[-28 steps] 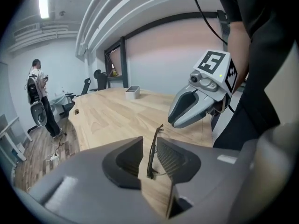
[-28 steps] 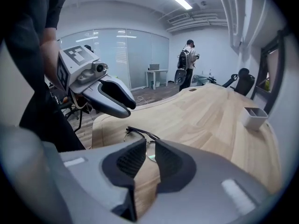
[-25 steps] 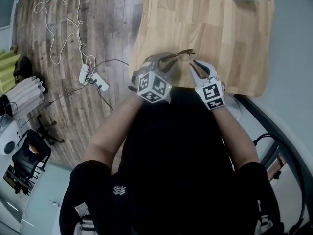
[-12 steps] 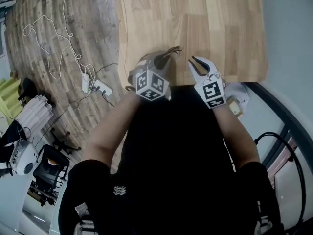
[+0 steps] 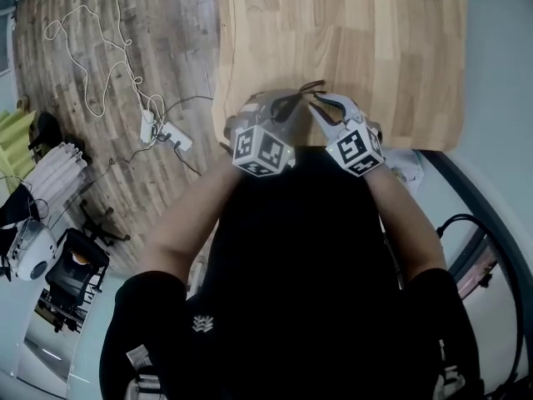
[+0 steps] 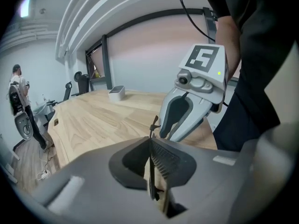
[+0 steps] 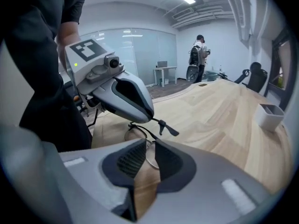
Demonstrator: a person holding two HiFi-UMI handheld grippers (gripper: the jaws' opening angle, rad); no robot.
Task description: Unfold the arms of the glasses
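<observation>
The dark thin-framed glasses point(image 5: 310, 89) hang just over the near edge of the wooden table point(image 5: 350, 32), between my two grippers. My left gripper point(image 5: 286, 104) has just been closing and is now shut on one thin arm point(image 6: 152, 125) of the glasses, which stands upright between its pads. The right gripper point(image 5: 321, 104) sits close beside it. In the right gripper view its jaws point(image 7: 148, 146) stand a little apart, with a lens rim point(image 7: 150, 158) in the gap. The left gripper point(image 7: 128, 97) holds the frame just ahead, and the arm tip point(image 7: 169, 128) sticks out to the right.
A small white container point(image 6: 117, 93) point(image 7: 270, 115) stands far out on the table. A power strip point(image 5: 162, 132) and loose cables lie on the wooden floor at left. A person point(image 7: 198, 50) stands far off in the room.
My right gripper has moved left and down, up to the glasses and the left gripper. The left jaws have closed on the glasses' arm.
</observation>
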